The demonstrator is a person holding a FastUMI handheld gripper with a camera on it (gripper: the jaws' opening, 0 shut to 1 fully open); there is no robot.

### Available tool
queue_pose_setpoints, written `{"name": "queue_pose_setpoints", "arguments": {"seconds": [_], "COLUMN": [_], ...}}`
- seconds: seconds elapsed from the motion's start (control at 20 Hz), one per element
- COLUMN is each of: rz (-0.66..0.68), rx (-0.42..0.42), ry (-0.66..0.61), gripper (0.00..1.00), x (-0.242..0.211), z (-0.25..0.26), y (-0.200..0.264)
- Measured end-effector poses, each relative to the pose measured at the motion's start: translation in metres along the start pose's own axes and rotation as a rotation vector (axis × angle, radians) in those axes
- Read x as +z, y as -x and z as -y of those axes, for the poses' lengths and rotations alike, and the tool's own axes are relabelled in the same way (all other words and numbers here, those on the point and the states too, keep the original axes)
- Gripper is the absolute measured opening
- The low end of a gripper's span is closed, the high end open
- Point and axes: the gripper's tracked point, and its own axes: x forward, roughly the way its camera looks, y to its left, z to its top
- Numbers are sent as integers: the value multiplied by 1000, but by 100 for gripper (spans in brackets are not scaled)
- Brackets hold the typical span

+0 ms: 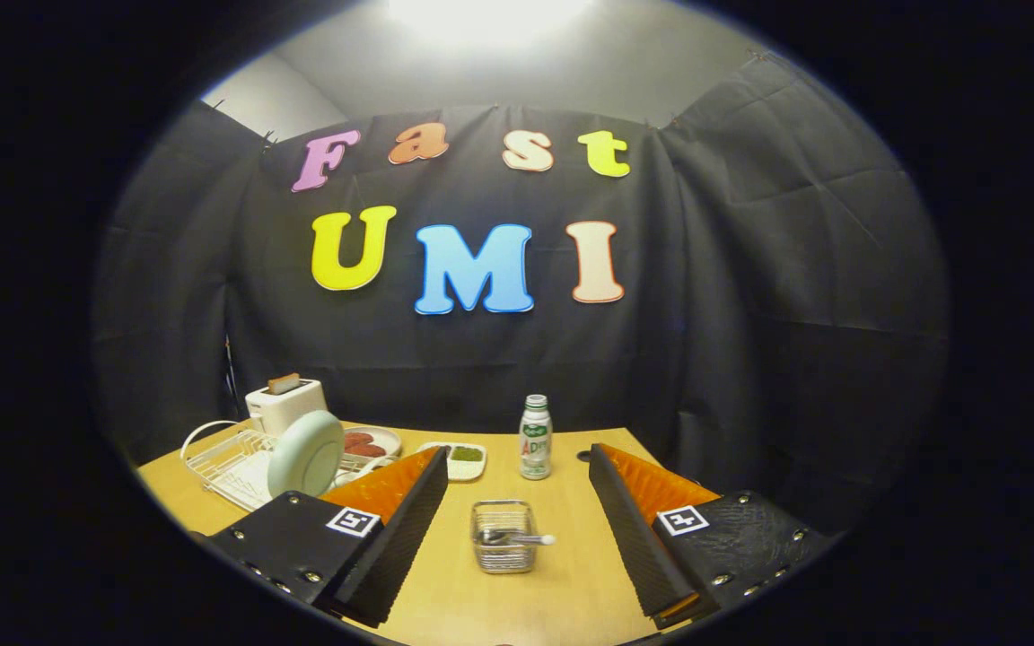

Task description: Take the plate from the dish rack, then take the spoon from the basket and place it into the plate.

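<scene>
Gripper view: hand-held gripper [517, 520] spread wide, grasping nothing, framing a small wire-mesh basket [503, 536] with a spoon [521, 538], round pale plate [306, 454] upright in a white wire dish rack [230, 459].

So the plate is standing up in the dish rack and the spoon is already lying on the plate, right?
Not quite. The plate does stand up in the dish rack, but the spoon is in the wire basket, as the gripper view shows. The open claw has the basket between its fingers, untouched.
</scene>
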Motion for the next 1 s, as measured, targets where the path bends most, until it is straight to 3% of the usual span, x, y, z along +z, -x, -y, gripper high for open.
{"name": "queue_pose_setpoints", "arguments": {"seconds": [0.5, 1.0], "rz": [-107, -341], "rx": [97, 112], "ry": [-79, -143], "gripper": [97, 97], "x": [-11, -85], "z": [-171, -247], "y": [-84, -149]}}
